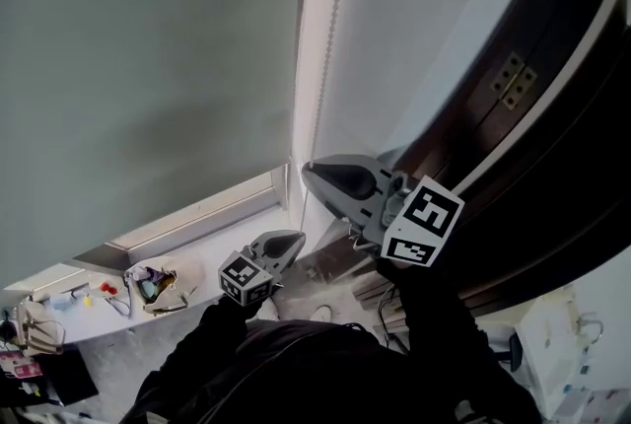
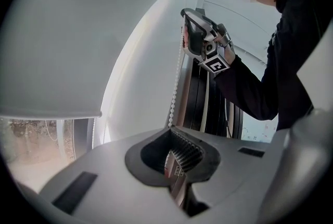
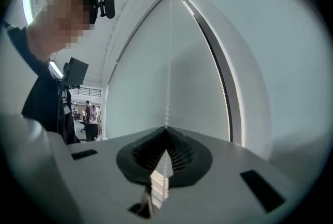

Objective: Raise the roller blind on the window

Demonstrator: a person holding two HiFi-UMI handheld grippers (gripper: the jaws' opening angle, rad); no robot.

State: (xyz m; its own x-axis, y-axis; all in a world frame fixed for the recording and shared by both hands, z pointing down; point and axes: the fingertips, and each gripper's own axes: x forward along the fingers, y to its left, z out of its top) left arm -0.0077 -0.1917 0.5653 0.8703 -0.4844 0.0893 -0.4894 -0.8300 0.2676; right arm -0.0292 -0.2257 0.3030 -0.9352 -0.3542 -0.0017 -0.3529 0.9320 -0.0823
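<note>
The grey roller blind [image 1: 148, 67] covers most of the window; its bottom bar [image 2: 52, 112] hangs a little above the sill. A white bead chain [image 1: 336, 18] drops along the blind's right edge. My right gripper [image 1: 308, 170] is the higher one and is shut on the chain, which rises straight out of its jaws [image 3: 167, 61]. My left gripper [image 1: 299, 237] sits just below it, also shut on the bead chain [image 2: 176, 82]. From the left gripper view the right gripper [image 2: 184, 35] shows higher up the same chain, held by a black-sleeved arm.
A strip of bare window glass [image 2: 41, 145] shows under the blind. The white sill [image 1: 197, 220] runs left. A dark door frame [image 1: 552, 116] stands close on the right. A cluttered table [image 1: 148, 286] lies low at the left.
</note>
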